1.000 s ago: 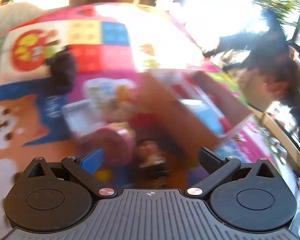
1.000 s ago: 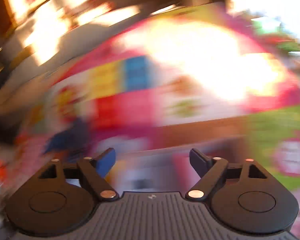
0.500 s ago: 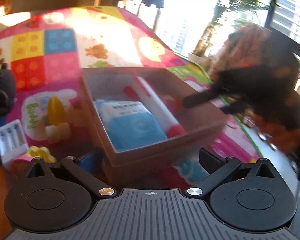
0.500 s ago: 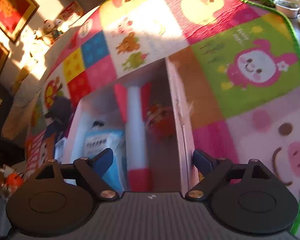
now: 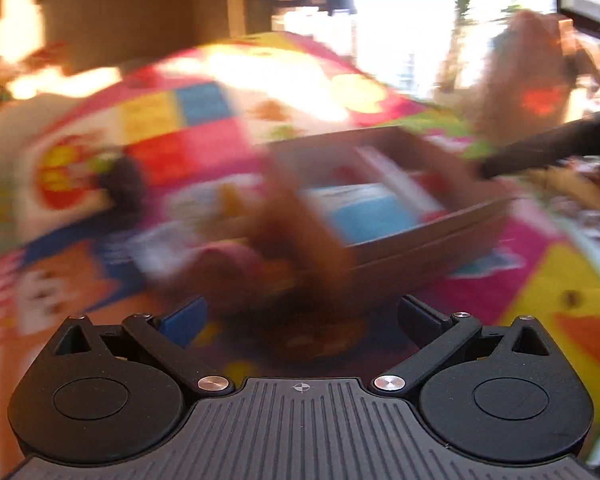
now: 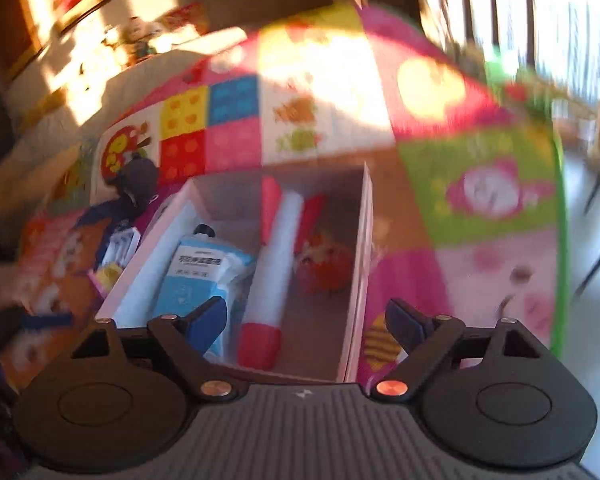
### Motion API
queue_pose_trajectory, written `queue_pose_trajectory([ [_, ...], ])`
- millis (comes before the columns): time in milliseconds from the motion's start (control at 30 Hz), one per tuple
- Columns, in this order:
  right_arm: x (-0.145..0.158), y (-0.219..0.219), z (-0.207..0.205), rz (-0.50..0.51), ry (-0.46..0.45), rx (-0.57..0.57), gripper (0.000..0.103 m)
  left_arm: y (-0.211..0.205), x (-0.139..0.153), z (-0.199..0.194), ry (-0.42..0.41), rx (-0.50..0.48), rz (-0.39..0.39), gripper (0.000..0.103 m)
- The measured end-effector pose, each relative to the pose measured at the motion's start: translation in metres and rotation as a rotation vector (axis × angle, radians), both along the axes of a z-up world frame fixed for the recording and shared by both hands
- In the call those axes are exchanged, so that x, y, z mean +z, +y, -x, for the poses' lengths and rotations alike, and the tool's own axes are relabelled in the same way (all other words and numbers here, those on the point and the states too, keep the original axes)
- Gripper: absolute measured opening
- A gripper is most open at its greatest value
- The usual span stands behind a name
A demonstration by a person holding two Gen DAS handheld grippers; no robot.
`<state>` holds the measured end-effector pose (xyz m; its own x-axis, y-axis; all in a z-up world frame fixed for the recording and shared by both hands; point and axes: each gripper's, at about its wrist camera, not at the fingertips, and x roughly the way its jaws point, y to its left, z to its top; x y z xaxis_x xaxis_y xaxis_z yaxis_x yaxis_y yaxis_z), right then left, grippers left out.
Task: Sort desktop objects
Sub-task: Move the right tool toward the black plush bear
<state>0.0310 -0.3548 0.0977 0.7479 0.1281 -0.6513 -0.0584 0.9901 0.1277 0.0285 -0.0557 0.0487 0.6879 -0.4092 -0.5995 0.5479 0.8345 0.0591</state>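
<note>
right tool [image 6: 304,322] released, jaws wide, nothing between, above near end of cardboard box [image 6: 358,264] | box on play mat [image 6: 480,184], near its right edge; holds blue wipes pack [image 6: 204,276], red-capped white tube [image 6: 274,268], orange toy [image 6: 324,266] | left tool [image 5: 302,316] released, empty; view blurred

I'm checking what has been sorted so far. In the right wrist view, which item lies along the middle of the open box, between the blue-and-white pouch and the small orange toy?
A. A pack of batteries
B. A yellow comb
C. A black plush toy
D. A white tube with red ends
D. The white tube with red ends lies lengthwise in the box, with the blue-and-white pouch on its left and the orange toy on its right.
</note>
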Motion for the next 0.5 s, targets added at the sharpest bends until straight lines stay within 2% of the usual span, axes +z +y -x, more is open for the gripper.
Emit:
queue_pose_trajectory([
  [67, 0.008, 0.026, 0.021, 0.074, -0.065, 0.095, 0.088, 0.013, -0.001, -0.008, 0.006, 0.086, 0.001, 0.103],
  [133, 0.008, 0.050, 0.036, 0.088, -0.083, 0.205, 0.085, 0.026, -0.002, -0.019, 0.029, 0.152, 0.019, 0.103],
  [233, -0.008, 0.077, 0.040, 0.043, 0.006, 0.372, 0.076, 0.039, -0.004, -0.026, 0.068, 0.216, 0.062, 0.103],
  [333, -0.031, 0.090, 0.025, 0.041, 0.106, 0.359, 0.073, 0.044, -0.004, -0.025, 0.061, 0.242, 0.069, 0.103],
  [500, -0.046, 0.090, -0.012, 0.019, 0.108, 0.284, 0.066, 0.046, -0.004, -0.021, 0.051, 0.243, 0.060, 0.103],
])
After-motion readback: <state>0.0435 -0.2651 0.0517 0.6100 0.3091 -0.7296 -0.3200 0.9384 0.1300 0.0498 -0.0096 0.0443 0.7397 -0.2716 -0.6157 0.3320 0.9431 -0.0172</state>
